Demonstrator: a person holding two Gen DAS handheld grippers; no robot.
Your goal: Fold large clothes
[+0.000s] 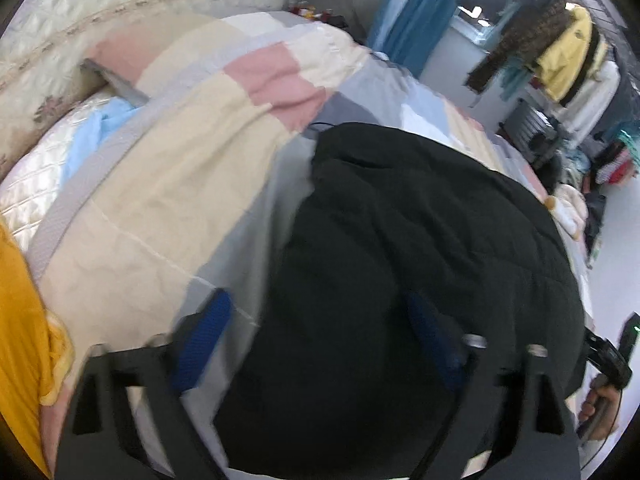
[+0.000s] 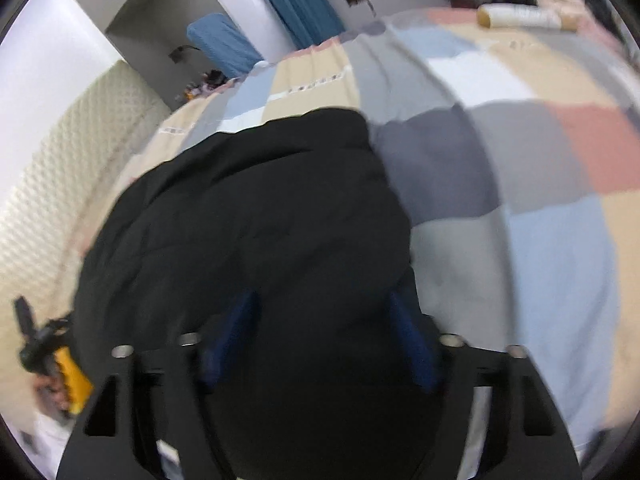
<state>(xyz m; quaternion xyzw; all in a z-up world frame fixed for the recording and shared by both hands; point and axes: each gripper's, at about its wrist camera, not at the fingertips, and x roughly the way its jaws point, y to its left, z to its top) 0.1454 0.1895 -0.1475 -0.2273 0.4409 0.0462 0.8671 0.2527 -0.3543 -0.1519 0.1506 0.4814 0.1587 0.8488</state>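
Note:
A large black quilted jacket (image 1: 420,248) lies bunched on a bed with a patchwork cover (image 1: 192,184). My left gripper (image 1: 320,320) hovers over the jacket's near left edge, its blue-padded fingers (image 1: 208,336) spread wide, nothing between them. In the right wrist view the same jacket (image 2: 256,216) fills the centre, on the patchwork cover (image 2: 540,160). My right gripper (image 2: 324,320) is over the jacket's near right part, fingers (image 2: 412,344) spread wide and empty. The right hand and its gripper show at the left wrist view's lower right edge (image 1: 608,364).
A quilted cream headboard (image 1: 120,12) and pillows (image 1: 44,184) stand at the bed's head. A yellow garment (image 1: 24,340) is at the left edge. Hanging clothes on a rack (image 1: 568,52) and blue curtains (image 1: 416,20) stand beyond the bed. A rolled white item (image 2: 524,16) lies at the far corner.

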